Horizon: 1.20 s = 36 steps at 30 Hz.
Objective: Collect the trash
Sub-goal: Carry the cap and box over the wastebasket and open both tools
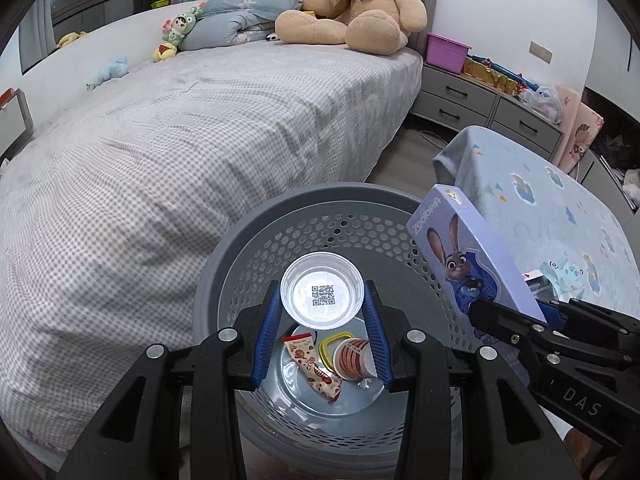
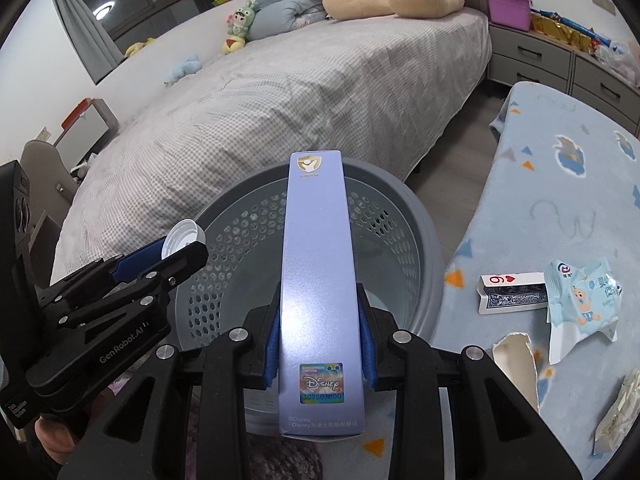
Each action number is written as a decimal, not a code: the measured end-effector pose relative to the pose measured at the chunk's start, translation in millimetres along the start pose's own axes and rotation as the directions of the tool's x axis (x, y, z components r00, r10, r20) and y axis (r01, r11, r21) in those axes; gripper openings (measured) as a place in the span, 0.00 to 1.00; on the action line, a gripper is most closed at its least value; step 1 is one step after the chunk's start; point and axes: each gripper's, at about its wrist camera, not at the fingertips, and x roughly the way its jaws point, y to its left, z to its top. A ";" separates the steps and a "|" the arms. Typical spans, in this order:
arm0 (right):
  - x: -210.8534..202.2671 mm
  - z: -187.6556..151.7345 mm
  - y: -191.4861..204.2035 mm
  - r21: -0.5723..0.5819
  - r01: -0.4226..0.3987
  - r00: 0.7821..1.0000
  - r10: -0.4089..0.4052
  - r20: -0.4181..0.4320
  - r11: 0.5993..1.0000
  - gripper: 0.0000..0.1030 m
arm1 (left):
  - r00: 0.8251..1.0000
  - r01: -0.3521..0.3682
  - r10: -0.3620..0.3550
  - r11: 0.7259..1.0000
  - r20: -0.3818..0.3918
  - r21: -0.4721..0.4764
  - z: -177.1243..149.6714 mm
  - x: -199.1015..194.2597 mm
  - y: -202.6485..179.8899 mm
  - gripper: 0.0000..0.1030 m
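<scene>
- The left gripper (image 1: 322, 334) hung over the open mouth of the grey perforated trash basket (image 1: 240, 248), its blue-padded fingers (image 1: 266, 334) closed on a clear plastic lid (image 1: 322, 295) with a QR code printed at its middle.
- From the right wrist view, that lid (image 2: 185, 237) showed as a white disc at about 9 o'clock from the basket's centre, just over the basket rim (image 2: 434, 248).
- The right gripper (image 2: 320, 346) held a long lavender Disney box (image 2: 318, 276) between its fingers (image 2: 273, 350), which pressed its two long sides; the box pointed toward 12 o'clock across the basket opening.
- In the left wrist view the same box (image 1: 468, 256) stood tilted at about 3 o'clock from the lid, its rabbit picture facing the camera, with the right gripper (image 1: 516, 320) gripping its lower end.
- On the basket floor lay a red-striped paper cup (image 1: 354, 360) on its side, a yellow ring (image 1: 330, 346) touching it, and a printed snack wrapper (image 1: 312, 364) just beside them at 9 o'clock.
- The desk (image 2: 560, 200), under a light blue patterned cloth, stood at 3 o'clock from the basket and carried a playing-card box (image 2: 510, 292), a torn blue wrapper (image 2: 580, 300) touching it, and torn white paper (image 2: 516, 364) near the front edge.
- A bed (image 1: 160, 140) with a checked sheet filled the 10 o'clock side, a large teddy bear (image 1: 352, 4) sitting at its head.
</scene>
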 end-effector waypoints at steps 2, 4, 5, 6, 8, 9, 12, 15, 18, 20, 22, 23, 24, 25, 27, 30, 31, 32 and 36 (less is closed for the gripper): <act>0.4 0.2 1.2 -0.007 0.004 1.000 -0.004 0.002 1.000 0.31 | 1.000 -0.001 0.001 1.000 0.001 -0.003 0.5 0.1 -0.1 0.38; -0.8 0.9 1.0 -0.009 0.001 1.000 -0.001 0.010 1.000 0.33 | 1.000 -0.005 0.005 1.000 0.000 -0.002 0.5 0.3 -0.5 0.39; -2.2 0.9 0.8 -0.005 0.001 1.000 -0.001 0.017 1.000 0.34 | 1.000 -0.007 0.007 1.000 -0.003 -0.002 0.4 0.8 -0.4 0.40; -3.3 0.9 0.7 -0.002 -0.003 1.000 0.003 0.020 1.000 0.39 | 1.000 -0.010 0.010 1.000 -0.004 -0.004 0.6 0.6 -0.1 0.46; -6.2 1.3 1.3 -0.004 0.003 1.000 -0.003 0.031 1.000 0.43 | 1.000 -0.016 0.016 1.000 0.006 -0.014 1.0 -1.2 1.9 0.53; -7.3 1.3 1.9 -0.008 0.007 0.999 -0.006 0.034 1.000 0.43 | 1.000 -0.019 0.019 1.000 0.011 -0.017 1.0 -2.1 2.5 0.55; -7.7 1.1 2.8 -0.008 0.011 0.999 -0.010 0.036 1.000 0.43 | 1.000 -0.021 0.021 1.000 0.006 -0.019 0.9 -2.1 2.8 0.56; -7.2 0.0 1.9 -0.003 0.012 0.999 -0.012 0.035 1.000 0.43 | 1.000 -0.024 0.025 0.999 0.010 -0.023 0.7 -3.2 3.6 0.56; -6.8 -0.7 1.7 0.000 0.015 0.999 -0.015 0.034 1.000 0.43 | 1.000 -0.026 0.027 0.999 0.013 -0.027 0.6 -4.1 4.7 0.57; -6.9 -1.1 2.1 -0.002 0.017 0.999 -0.017 0.036 1.000 0.43 | 1.000 -0.026 0.027 0.999 0.015 -0.030 0.5 -4.6 5.3 0.57; -7.6 -1.8 2.2 -0.002 0.017 0.999 -0.017 0.036 1.000 0.43 | 1.000 -0.026 0.027 0.999 0.015 -0.031 0.2 -4.6 5.3 0.57; -7.8 -2.0 2.2 -0.001 0.018 0.999 -0.018 0.038 1.000 0.43 | 1.000 -0.027 0.027 0.999 0.015 -0.031 0.2 -4.5 5.2 0.57; -7.8 -2.3 2.3 -0.001 0.020 0.999 -0.019 0.038 1.000 0.43 | 0.999 -0.028 0.029 0.999 0.015 -0.032 0.2 -4.6 5.2 0.57; -7.9 -2.6 2.4 -0.001 0.020 0.999 -0.020 0.039 1.000 0.43 | 0.999 -0.029 0.029 0.999 0.015 -0.032 0.2 -4.7 5.3 0.57; -7.9 -2.6 2.2 0.000 0.021 0.999 -0.021 0.039 1.000 0.43 | 0.999 -0.030 0.030 0.999 0.017 -0.033 0.2 -4.9 5.5 0.57; -8.0 -2.9 1.8 0.002 0.024 0.999 -0.024 0.038 1.000 0.43 | 0.999 -0.027 0.028 0.999 0.018 -0.032 -0.2 -5.1 5.8 0.58; -8.4 -3.5 1.8 0.001 0.025 0.999 -0.025 0.039 1.000 0.43 | 0.999 -0.027 0.028 0.999 0.018 -0.032 -0.3 -5.2 5.7 0.58; -8.6 -3.7 1.7 0.001 0.027 0.999 -0.027 0.039 1.000 0.43 | 0.999 -0.027 0.028 0.999 0.018 -0.032 -0.3 -5.1 5.8 0.58; -11.2 -4.3 1.8 0.000 0.032 0.998 -0.032 0.045 1.000 0.43 | 0.999 -0.029 0.029 0.999 0.017 -0.032 -0.3 -5.8 5.3 0.58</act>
